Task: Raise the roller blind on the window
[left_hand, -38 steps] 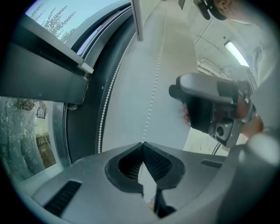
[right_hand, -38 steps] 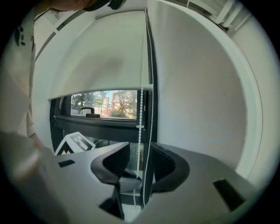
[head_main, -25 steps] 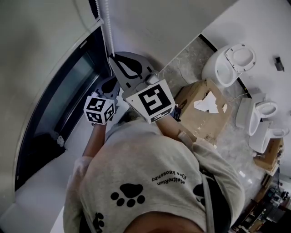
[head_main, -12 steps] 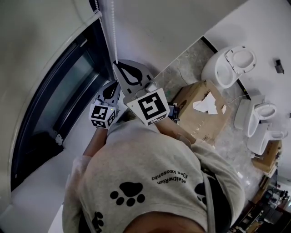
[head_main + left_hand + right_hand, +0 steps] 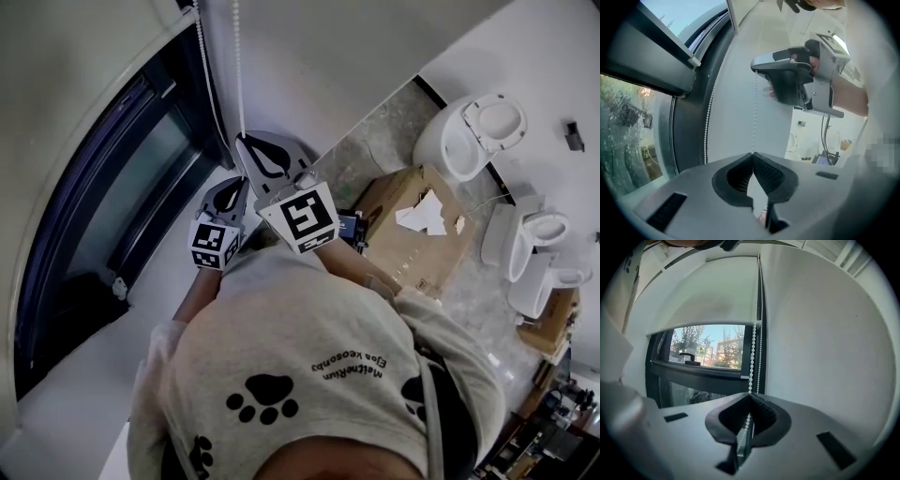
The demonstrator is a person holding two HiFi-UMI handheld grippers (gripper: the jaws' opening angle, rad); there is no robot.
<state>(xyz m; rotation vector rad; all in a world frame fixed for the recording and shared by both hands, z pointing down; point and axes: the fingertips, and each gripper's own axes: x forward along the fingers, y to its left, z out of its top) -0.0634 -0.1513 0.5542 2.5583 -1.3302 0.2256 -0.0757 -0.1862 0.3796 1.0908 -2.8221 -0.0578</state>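
The white roller blind [image 5: 708, 296] hangs partly raised over the dark-framed window [image 5: 703, 350]. Its white bead chain [image 5: 753, 348] runs down the frame's right side in two strands. My right gripper [image 5: 750, 393] is shut on one strand, which passes down between the ribbed pads. In the left gripper view the same strand [image 5: 755, 112] drops from the right gripper [image 5: 787, 79] straight into my left gripper [image 5: 753, 153], which is shut on it just below. The other strand [image 5: 708, 117] hangs free by the frame. In the head view both grippers [image 5: 242, 139] [image 5: 242, 181] sit stacked under the chain [image 5: 237, 75].
A white wall [image 5: 820, 348] stands right of the window. A windowsill [image 5: 84, 375] runs below the glass. Behind the person lie an open cardboard box [image 5: 412, 225] and white toilets [image 5: 473, 131] on the floor. A window handle [image 5: 686, 356] shows on the frame.
Both grippers have sunk along the chain, the left staying just under the right. The blind's bottom edge has risen and more of the window shows.
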